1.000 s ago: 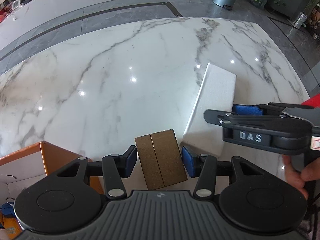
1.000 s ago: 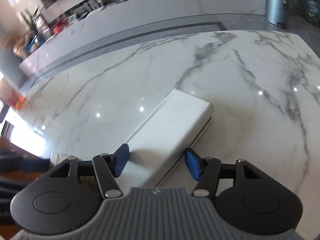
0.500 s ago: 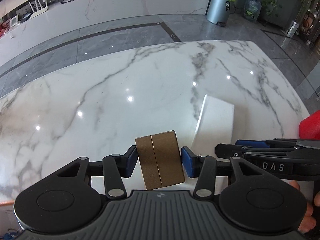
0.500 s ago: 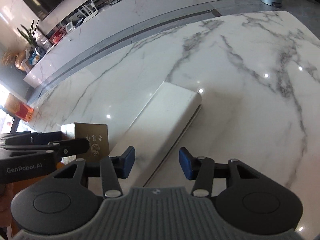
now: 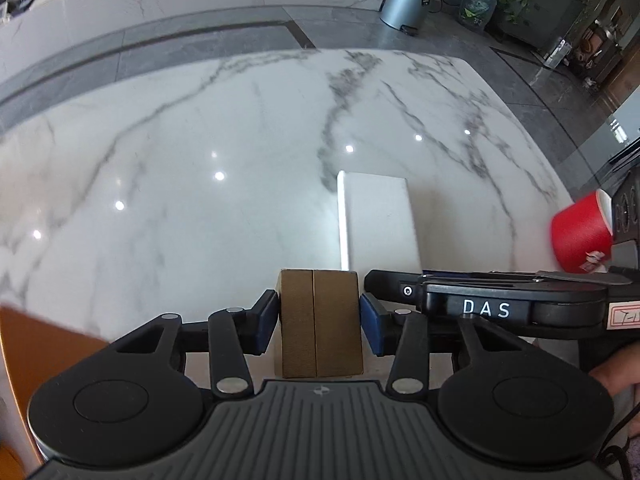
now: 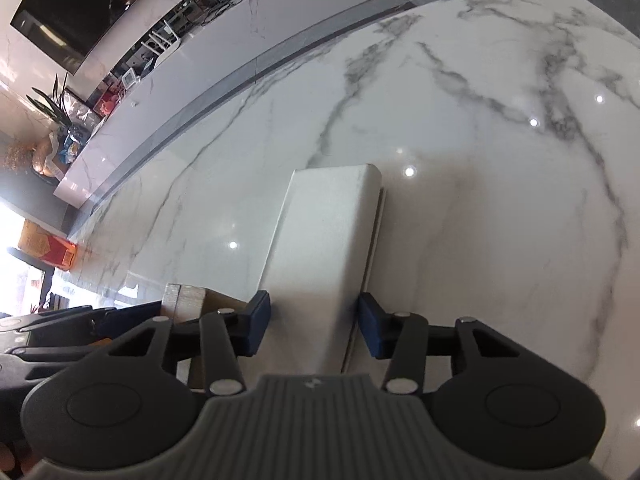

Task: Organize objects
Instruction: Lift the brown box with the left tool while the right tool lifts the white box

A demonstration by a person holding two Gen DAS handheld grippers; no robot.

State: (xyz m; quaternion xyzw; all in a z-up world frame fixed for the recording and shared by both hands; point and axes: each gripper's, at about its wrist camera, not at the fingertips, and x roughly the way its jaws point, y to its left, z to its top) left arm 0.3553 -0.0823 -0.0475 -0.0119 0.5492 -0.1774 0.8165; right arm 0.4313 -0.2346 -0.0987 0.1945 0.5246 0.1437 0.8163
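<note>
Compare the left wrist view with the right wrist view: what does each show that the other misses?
Left wrist only: a red cup at the right edge, a grey bin on the floor, and an orange box corner. Right wrist only: a dark wall screen and the white box's near end between the right gripper's pads. Both: the marble table, the white box, and the brown box between the left gripper's pads.

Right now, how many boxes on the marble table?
2. A brown box sits between the left gripper's pads; a long white box lies beside it, between the right gripper's pads. Others may be out of frame.
</note>
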